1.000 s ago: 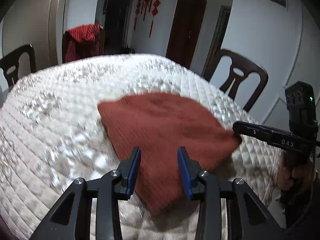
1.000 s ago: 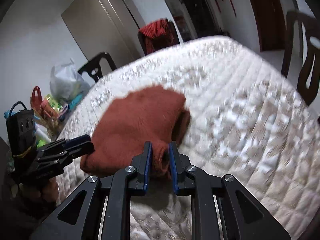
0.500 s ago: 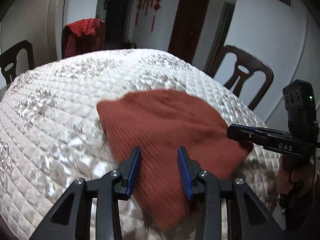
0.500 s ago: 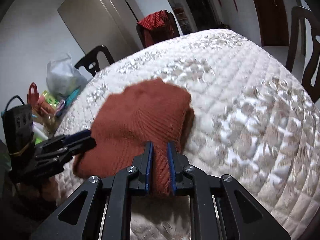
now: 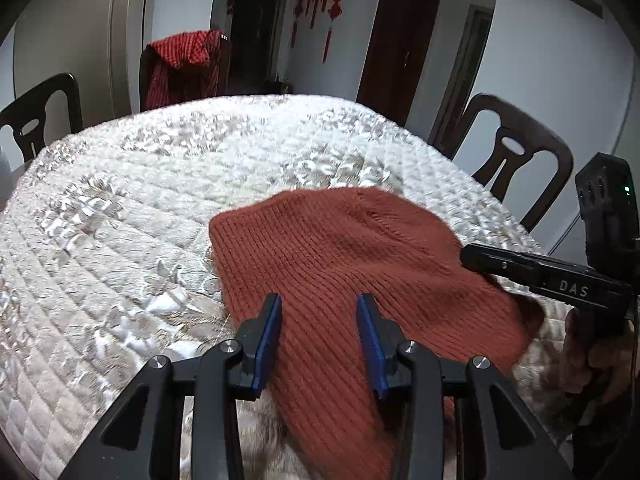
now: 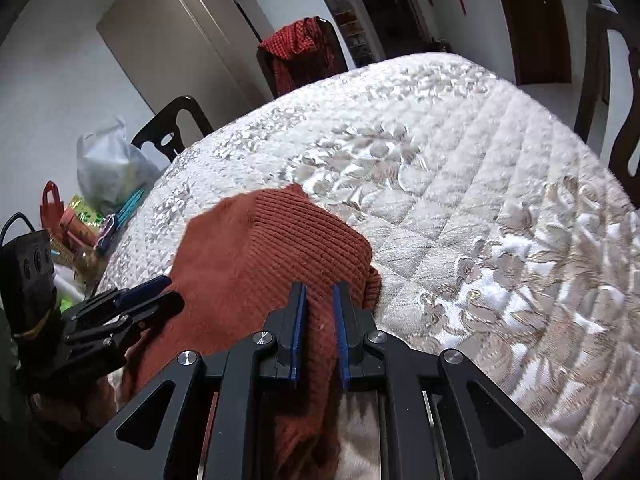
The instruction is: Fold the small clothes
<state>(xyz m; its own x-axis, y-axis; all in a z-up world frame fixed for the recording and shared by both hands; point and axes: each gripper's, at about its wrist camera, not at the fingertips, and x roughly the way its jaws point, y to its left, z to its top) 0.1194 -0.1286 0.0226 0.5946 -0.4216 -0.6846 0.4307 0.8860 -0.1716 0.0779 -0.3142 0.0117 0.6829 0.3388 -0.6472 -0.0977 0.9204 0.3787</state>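
The rust-red knitted garment (image 5: 340,264) lies on the quilted table cover (image 5: 120,208), at the near edge, its long axis running from the far corner down towards the person; the near end droops over that edge. The right gripper (image 6: 319,320) sits at the garment's near right edge; its jaws have just been closing and now pinch a ridge of knit between the blue pads. The left gripper (image 5: 318,328) hovers over the garment's near left part, jaws spread, cloth below but not pinched. The right is therefore the committed hand; the left seems next to grip.
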